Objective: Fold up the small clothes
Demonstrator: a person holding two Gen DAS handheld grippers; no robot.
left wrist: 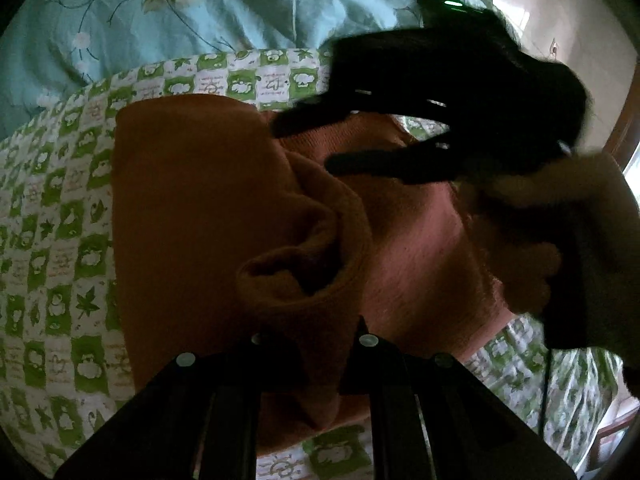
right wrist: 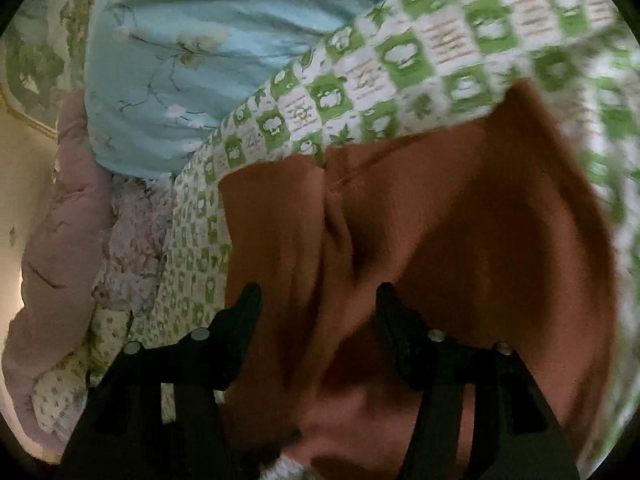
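Your left claw (left wrist: 320, 344) is pinching the orange-brown garment (left wrist: 192, 208): its two black fingers are pressed nearly together at the bottom of the left wrist view, with a bunched fold of the cloth caught between them. A rolled, tube-like part of the garment, open at its end, sits just above those fingers. The garment itself lies spread on the green-and-white checked sheet (left wrist: 60, 208) of the bed, with the pale blue flowered quilt (left wrist: 160, 12) heaped beyond it. Your right claw (left wrist: 304, 140) shows in the same view as a blurred black shape over the far side of the garment, and your right hand (left wrist: 560, 240) is wrapped around its handle at the right edge. In the right wrist view, your right claw (right wrist: 318, 300) stands spread, its fingers well apart above the garment (right wrist: 460, 208), with cloth showing in the gap between them but neither pad pressing on it. A crease runs down the cloth ahead of the gap. The checked sheet (right wrist: 400, 60) and the blue quilt (right wrist: 192, 60) lie past the garment, and a pink padded blanket (right wrist: 60, 240) is bundled at the left.
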